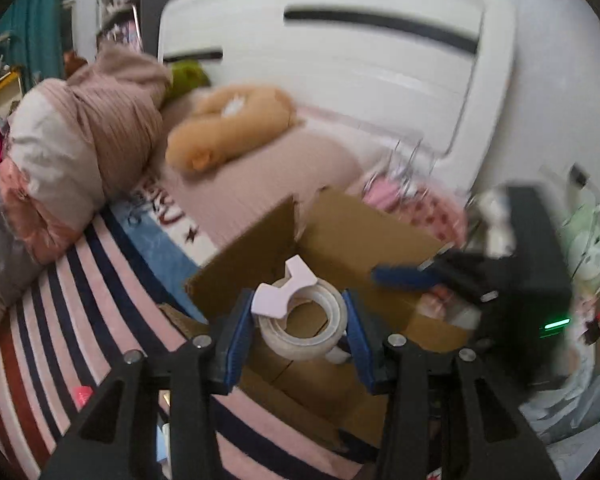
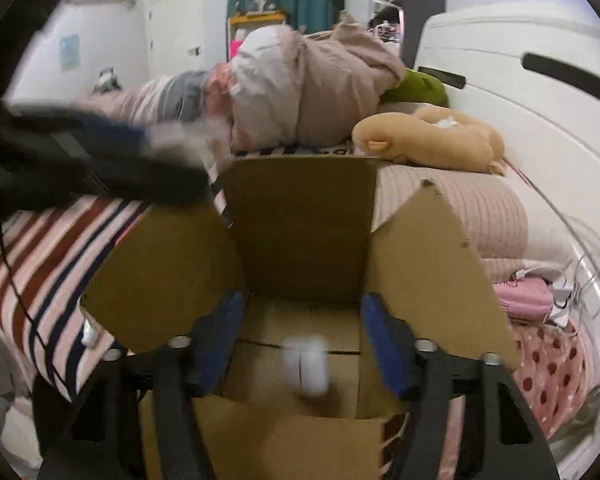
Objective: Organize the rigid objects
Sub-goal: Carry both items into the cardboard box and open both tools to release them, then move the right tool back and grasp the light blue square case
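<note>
Though motion blur smears the small white object (image 2: 305, 366) above the cardboard box (image 2: 300, 220) floor, the right gripper (image 2: 300, 344) hangs spread over the box, holding nothing; the left gripper (image 1: 298, 332) clamps a tape roll (image 1: 302, 330) above the box.

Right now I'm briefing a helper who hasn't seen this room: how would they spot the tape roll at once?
Find the open cardboard box standing on the striped bedding. Over its opening, the left gripper has its blue pads either side of the tape roll. It is a whitish ring with a brown cardboard core and a white plastic piece on top, unlike the small white capsule-like object down in the box.
</note>
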`<state>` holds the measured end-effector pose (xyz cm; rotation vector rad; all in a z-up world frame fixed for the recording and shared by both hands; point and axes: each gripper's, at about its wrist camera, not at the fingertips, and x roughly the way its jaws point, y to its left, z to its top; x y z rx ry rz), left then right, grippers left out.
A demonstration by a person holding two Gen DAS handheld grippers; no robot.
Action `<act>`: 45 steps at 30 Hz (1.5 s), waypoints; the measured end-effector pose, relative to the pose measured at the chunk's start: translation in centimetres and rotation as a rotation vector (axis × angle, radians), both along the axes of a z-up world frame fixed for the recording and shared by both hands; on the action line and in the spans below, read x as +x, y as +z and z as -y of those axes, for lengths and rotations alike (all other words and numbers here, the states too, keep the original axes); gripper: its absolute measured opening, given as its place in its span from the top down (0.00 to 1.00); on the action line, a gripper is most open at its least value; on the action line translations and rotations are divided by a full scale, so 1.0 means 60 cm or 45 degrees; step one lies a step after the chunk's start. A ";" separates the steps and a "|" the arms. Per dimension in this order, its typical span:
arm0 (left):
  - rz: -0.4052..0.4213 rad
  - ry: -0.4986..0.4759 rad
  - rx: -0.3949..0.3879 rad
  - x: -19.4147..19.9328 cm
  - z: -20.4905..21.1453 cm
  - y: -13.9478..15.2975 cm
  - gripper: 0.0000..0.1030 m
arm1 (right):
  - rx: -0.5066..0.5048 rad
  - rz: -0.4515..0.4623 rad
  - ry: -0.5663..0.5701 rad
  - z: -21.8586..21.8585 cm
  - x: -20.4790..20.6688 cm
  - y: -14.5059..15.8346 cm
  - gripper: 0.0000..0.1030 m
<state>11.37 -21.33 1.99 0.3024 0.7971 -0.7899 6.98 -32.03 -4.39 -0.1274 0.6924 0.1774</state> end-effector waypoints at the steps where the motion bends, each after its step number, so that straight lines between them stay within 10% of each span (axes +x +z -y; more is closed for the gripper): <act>1: -0.010 0.008 0.030 0.006 0.010 -0.007 0.60 | 0.025 0.018 0.002 0.010 -0.004 0.004 0.27; 5: -0.026 0.026 0.050 0.018 0.018 -0.023 0.36 | 0.056 0.031 0.022 0.036 -0.012 0.019 0.24; 14: 0.048 0.107 -0.045 -0.010 -0.056 0.021 0.31 | 0.125 0.073 0.095 0.025 -0.017 0.044 0.24; 22: 0.158 0.394 -0.069 -0.046 -0.257 0.036 0.27 | 0.166 0.176 0.366 -0.097 -0.052 0.099 0.24; 31: 0.119 0.684 -0.076 -0.068 -0.458 -0.058 0.27 | 0.147 -0.107 0.612 -0.296 0.009 -0.003 0.24; 45: -0.027 0.816 -0.189 -0.075 -0.570 -0.177 0.27 | 0.057 -0.586 0.346 -0.408 0.217 -0.189 0.17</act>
